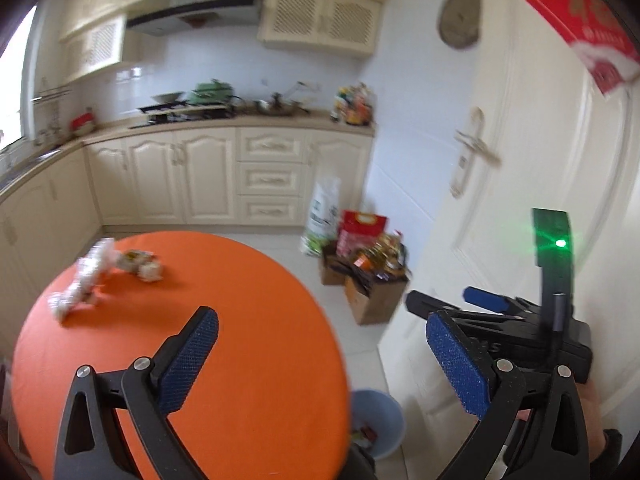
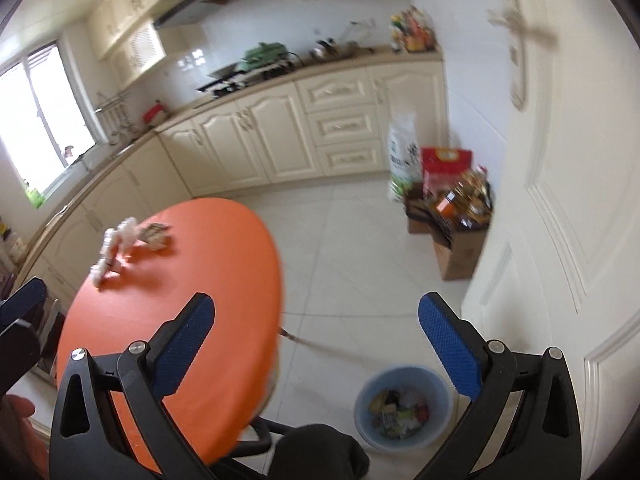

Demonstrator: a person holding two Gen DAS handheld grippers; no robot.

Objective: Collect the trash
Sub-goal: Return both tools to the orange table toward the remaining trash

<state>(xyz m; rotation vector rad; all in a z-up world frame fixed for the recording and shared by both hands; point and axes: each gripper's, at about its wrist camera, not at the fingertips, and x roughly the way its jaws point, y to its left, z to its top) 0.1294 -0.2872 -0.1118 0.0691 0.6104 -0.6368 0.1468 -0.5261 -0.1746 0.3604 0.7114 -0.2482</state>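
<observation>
Orange round surface [image 2: 208, 280] in a cream kitchen, crumpled trash [image 2: 120, 246] lying at its far edge. Blue bin [image 2: 364, 404] on the floor beside (wrappers inside). Left gripper [image 1: 320, 360] and right gripper [image 2: 316, 348] raised above, jaws spread wide, nothing between them.

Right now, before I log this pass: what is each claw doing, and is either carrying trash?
Left claw: open, nothing between its pads.
Right claw: open, nothing between its pads.
</observation>
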